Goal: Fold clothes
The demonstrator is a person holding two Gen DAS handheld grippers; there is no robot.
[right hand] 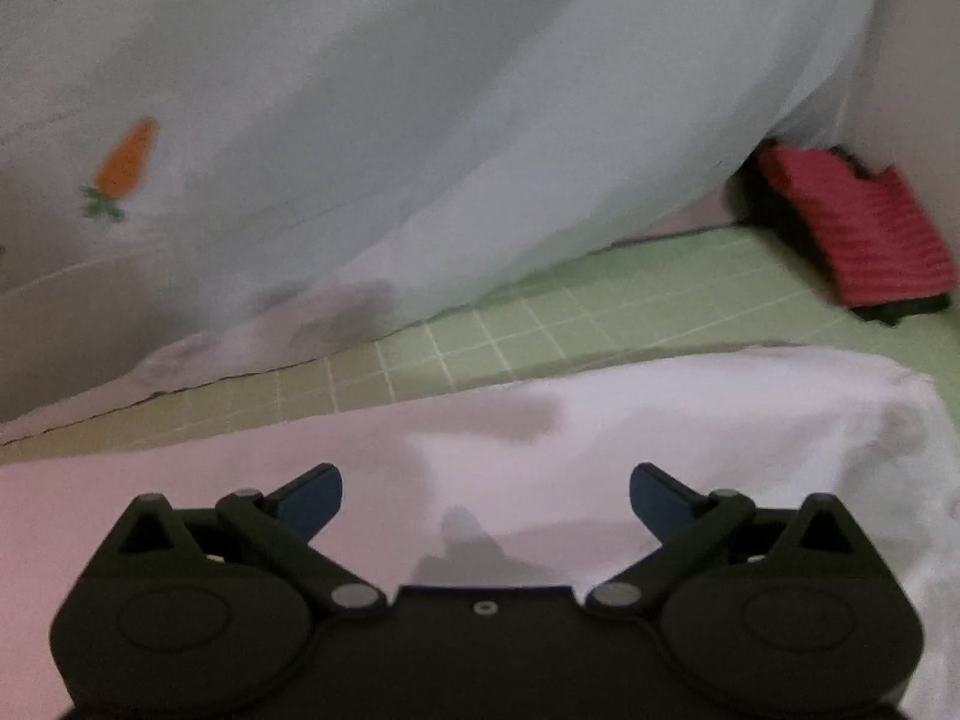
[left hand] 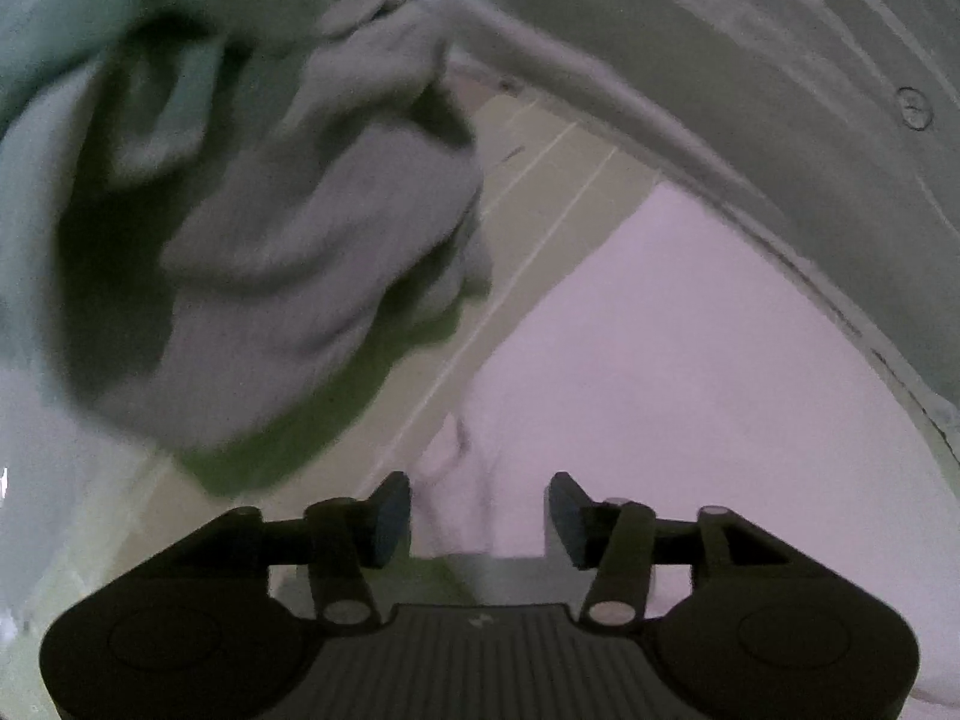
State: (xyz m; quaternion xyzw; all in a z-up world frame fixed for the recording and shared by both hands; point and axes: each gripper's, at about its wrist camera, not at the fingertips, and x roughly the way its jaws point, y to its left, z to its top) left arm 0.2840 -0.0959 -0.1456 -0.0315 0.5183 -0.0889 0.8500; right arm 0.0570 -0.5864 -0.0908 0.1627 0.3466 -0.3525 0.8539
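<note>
A white, faintly pink garment point(left hand: 690, 360) lies spread on a green gridded sheet point(left hand: 540, 210). My left gripper point(left hand: 480, 516) hovers over the garment's left edge. Its jaws stand apart, a small wrinkle of the white cloth lies between them, and neither pad touches it. A crumpled grey garment point(left hand: 312, 240), blurred, fills the left of that view. In the right wrist view the same white garment point(right hand: 600, 432) lies flat on the green sheet point(right hand: 540, 312). My right gripper point(right hand: 486, 498) is wide open just above it, holding nothing.
A sheer pale net point(right hand: 420, 120) with an orange carrot motif point(right hand: 126, 162) hangs down onto the sheet behind the garment. A folded red striped cloth point(right hand: 864, 228) on something dark sits at the far right by a wall. The net's hem point(left hand: 660, 138) crosses the left wrist view.
</note>
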